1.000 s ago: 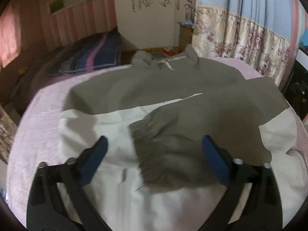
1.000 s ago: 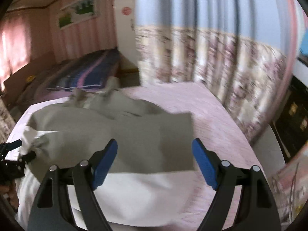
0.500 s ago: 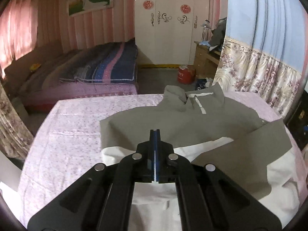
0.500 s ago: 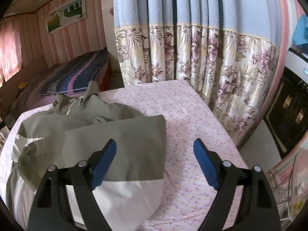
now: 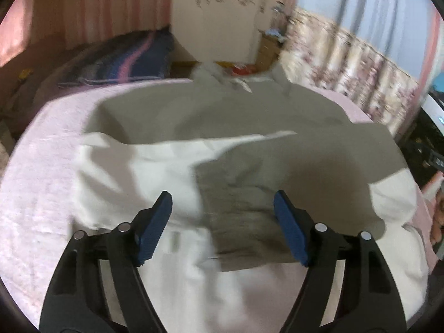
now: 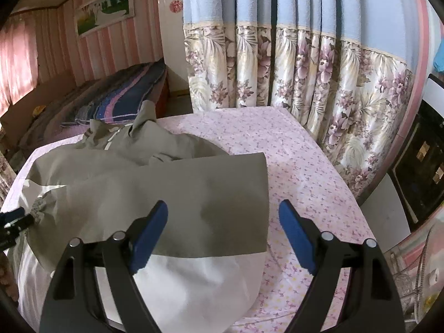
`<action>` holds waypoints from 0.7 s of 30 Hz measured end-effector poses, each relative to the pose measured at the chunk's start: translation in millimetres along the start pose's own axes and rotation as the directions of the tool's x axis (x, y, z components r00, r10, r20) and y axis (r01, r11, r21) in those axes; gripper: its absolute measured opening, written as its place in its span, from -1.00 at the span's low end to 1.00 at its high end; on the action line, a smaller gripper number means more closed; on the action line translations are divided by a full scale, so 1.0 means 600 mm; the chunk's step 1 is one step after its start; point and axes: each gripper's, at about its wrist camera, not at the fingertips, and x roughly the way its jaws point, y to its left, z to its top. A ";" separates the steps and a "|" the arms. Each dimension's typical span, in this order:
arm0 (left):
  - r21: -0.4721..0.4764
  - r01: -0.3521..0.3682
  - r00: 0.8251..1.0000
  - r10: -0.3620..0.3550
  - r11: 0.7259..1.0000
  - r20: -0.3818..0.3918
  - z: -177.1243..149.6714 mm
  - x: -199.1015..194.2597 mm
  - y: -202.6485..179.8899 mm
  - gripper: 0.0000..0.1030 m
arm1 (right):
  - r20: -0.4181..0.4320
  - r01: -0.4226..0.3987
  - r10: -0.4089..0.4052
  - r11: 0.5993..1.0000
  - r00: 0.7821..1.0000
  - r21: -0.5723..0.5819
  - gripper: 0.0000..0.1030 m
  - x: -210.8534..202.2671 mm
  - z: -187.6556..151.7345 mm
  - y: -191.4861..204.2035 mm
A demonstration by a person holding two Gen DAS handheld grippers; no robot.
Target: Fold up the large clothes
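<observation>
Now | left gripper (image 5: pixel 222 227) fingers just reopened over jacket cuff (image 5: pixel 244 222) | right gripper (image 6: pixel 223 236) fingers apart

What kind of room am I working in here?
Most likely a home bedroom: a bed with a striped blanket against the wall, floral curtains, a decorated wardrobe, and the jacket spread over pink sheeting.

The left gripper (image 5: pixel 222 222) is pointing steeply downward, its blue pads (image 5: pixel 155 229) standing wide apart; its jaws have just been opening, with nothing pressed between them. The right gripper (image 6: pixel 223 237) is also tilting downward, its two black fingers (image 6: pixel 298 236) spreading wide and gripping nothing. In the right wrist view, the left gripper's tips are peeking in at the far left edge
</observation>
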 end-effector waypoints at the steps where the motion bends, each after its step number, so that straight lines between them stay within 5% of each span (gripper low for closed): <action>1: 0.019 0.038 0.999 -0.037 0.999 -0.031 0.000 0.013 -0.010 0.50 | -0.001 0.002 -0.002 1.000 1.000 0.003 0.61 0.000 0.000 -0.002; 3: 0.048 0.028 0.999 -0.026 0.998 -0.046 0.000 0.031 -0.025 0.48 | -0.002 0.004 -0.004 1.000 1.000 0.014 0.60 0.000 0.000 -0.006; 7: 0.016 0.051 0.999 -0.050 0.999 -0.011 0.017 0.025 -0.020 -0.98 | 0.002 0.011 -0.011 1.000 1.000 0.017 0.61 -0.004 0.002 -0.007; 11: 0.023 -0.043 0.995 0.040 0.999 0.095 0.055 -0.022 0.001 -0.98 | 0.004 0.026 -0.026 0.999 1.000 0.022 0.61 -0.004 0.007 -0.014; 15: -0.071 -0.169 0.967 0.179 0.983 0.182 0.101 -0.080 0.089 -0.98 | 0.013 0.036 -0.036 0.999 0.999 0.035 0.61 -0.004 0.017 -0.020; 18: -0.108 -0.238 0.950 0.254 0.965 0.181 0.112 -0.097 0.150 -0.98 | 0.005 0.033 -0.034 0.998 0.999 0.049 0.61 0.005 0.022 -0.024; 21: -0.121 -0.235 0.957 0.251 0.964 0.147 0.101 -0.091 0.188 -0.97 | -0.027 -0.005 0.006 0.999 1.000 0.041 0.61 0.032 0.028 -0.010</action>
